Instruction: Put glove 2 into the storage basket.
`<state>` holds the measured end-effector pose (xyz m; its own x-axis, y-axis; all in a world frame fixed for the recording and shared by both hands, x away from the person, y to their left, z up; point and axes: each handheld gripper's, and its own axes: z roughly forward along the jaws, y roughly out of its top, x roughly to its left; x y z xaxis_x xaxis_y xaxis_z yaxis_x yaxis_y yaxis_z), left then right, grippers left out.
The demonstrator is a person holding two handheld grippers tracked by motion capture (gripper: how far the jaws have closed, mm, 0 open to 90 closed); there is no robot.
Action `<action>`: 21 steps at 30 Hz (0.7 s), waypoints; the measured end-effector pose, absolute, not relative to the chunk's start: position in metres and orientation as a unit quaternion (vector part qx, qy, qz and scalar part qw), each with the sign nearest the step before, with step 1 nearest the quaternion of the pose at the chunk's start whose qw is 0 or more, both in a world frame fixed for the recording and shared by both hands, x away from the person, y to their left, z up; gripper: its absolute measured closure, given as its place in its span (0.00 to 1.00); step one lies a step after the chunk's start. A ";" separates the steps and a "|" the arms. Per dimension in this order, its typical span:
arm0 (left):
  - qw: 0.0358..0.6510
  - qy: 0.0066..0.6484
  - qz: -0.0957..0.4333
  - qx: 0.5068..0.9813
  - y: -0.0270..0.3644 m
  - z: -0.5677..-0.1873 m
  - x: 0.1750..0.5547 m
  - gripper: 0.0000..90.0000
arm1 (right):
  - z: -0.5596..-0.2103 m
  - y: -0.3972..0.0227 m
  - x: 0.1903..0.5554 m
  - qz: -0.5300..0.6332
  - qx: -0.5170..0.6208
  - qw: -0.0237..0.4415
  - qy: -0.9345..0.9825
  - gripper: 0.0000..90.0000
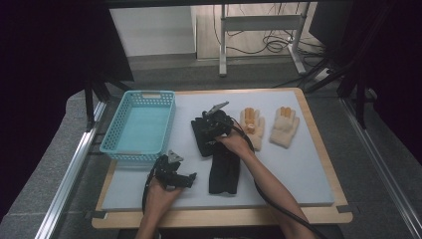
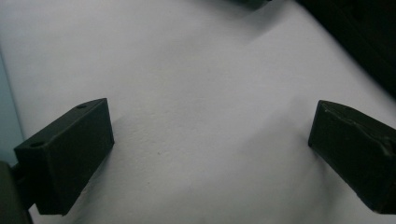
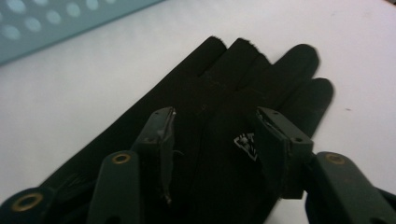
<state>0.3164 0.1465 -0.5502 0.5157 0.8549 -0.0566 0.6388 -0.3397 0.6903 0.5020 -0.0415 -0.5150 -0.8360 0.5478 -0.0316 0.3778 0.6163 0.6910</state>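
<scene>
Right gripper (image 3: pixel 212 128) hung jaws apart over black glove (image 3: pixel 219 93), pads straddling the palm, not pressing; that glove lay mid-table just right of teal basket (image 1: pixel 139 124), second black glove (image 1: pixel 224 172) nearer front edge. Left gripper (image 1: pixel 174 172) sat near front-left corner on white mat (image 2: pixel 187 93), jaws wide apart, nothing between. Two cream gloves (image 1: pixel 271 127) lay toward back-right corner

The black glove (image 3: pixel 224 121) looks like matt, smooth knit cloth, while the two cream gloves (image 1: pixel 268 127) seem fuzzy and woolly. The basket (image 1: pixel 115 130) is glossy perforated turquoise plastic, on a matt pale mat (image 1: pixel 293 169) edged by wood.
</scene>
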 end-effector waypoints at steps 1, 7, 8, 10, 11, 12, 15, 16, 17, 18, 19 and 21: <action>0.337 0.465 0.160 0.803 0.146 -0.550 0.316 0.01 | -0.518 -0.039 0.503 0.350 0.253 0.124 0.893 0.51; 0.337 0.465 0.160 0.803 0.146 -0.550 0.316 0.01 | -0.529 -0.041 0.514 0.363 0.245 0.084 0.895 0.64; 0.337 0.465 0.161 0.803 0.146 -0.550 0.316 0.01 | -0.529 -0.042 0.515 0.363 0.247 0.080 0.895 0.68; 0.337 0.465 0.161 0.803 0.146 -0.550 0.316 0.01 | -0.528 -0.041 0.515 0.362 0.249 0.071 0.895 0.79; 0.337 0.465 0.161 0.803 0.146 -0.550 0.316 0.01 | -0.528 -0.041 0.515 0.362 0.253 0.072 0.894 0.85; 0.337 0.465 0.161 0.803 0.146 -0.550 0.316 0.01 | -0.527 -0.041 0.515 0.360 0.257 0.075 0.894 0.90; 0.337 0.465 0.161 0.803 0.146 -0.550 0.316 0.01 | -0.526 -0.039 0.513 0.356 0.269 0.082 0.891 0.94; 0.337 0.465 0.160 0.803 0.146 -0.550 0.316 0.01 | -0.525 -0.038 0.511 0.353 0.269 0.089 0.892 0.95; 0.337 0.465 0.160 0.803 0.146 -0.550 0.316 0.01 | -0.524 -0.037 0.509 0.352 0.271 0.094 0.891 0.96; 0.337 0.465 0.160 0.803 0.146 -0.550 0.316 0.01 | -0.522 -0.038 0.508 0.353 0.275 0.094 0.889 0.96; 0.337 0.465 0.160 0.803 0.146 -0.550 0.316 0.01 | -0.520 -0.039 0.507 0.355 0.281 0.091 0.887 0.96; 0.337 0.465 0.160 0.803 0.146 -0.550 0.316 0.01 | -0.515 -0.042 0.504 0.364 0.290 0.086 0.881 0.96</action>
<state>0.3164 0.1464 -0.5503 0.5159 0.8549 -0.0557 0.6389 -0.3407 0.6897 0.5044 -0.0422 -0.5147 -0.8171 0.5735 0.0596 0.4485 0.5672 0.6908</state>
